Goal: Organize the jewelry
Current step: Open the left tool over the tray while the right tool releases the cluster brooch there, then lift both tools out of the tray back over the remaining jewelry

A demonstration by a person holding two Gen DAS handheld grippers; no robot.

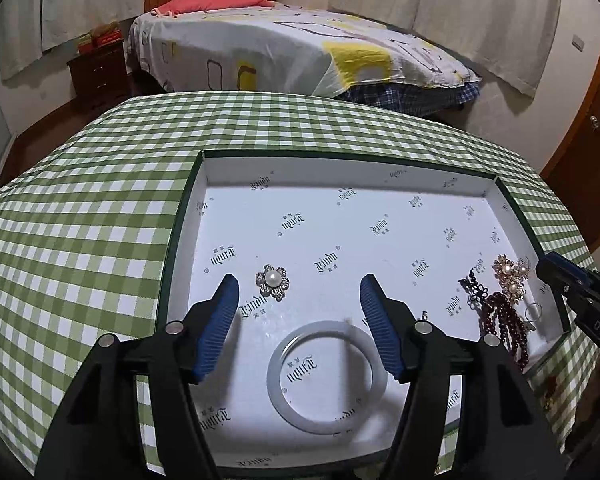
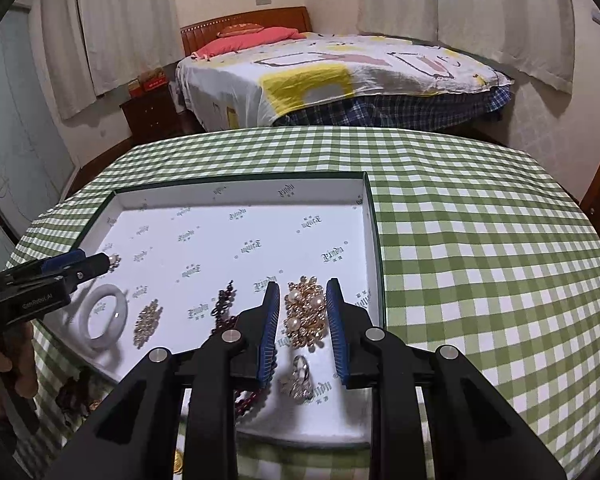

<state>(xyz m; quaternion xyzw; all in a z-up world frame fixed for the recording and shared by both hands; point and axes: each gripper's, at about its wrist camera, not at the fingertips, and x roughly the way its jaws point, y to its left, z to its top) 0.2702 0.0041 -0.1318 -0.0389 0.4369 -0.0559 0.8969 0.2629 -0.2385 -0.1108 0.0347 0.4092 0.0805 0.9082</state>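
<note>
Left gripper spread wide over white bangle; right gripper parted around gold brooch, beside tray rim.

A tray sits on the table — in it a bangle at left, a flower brooch behind it, a bead strand and pearl cluster at right, a ring just before the cluster.

A desk covered with a green-and-white checked cloth carries a shallow, dark-rimmed tray lined in white printed paper. The tray lies flat on the cloth, toward the desk's near edge.
</note>
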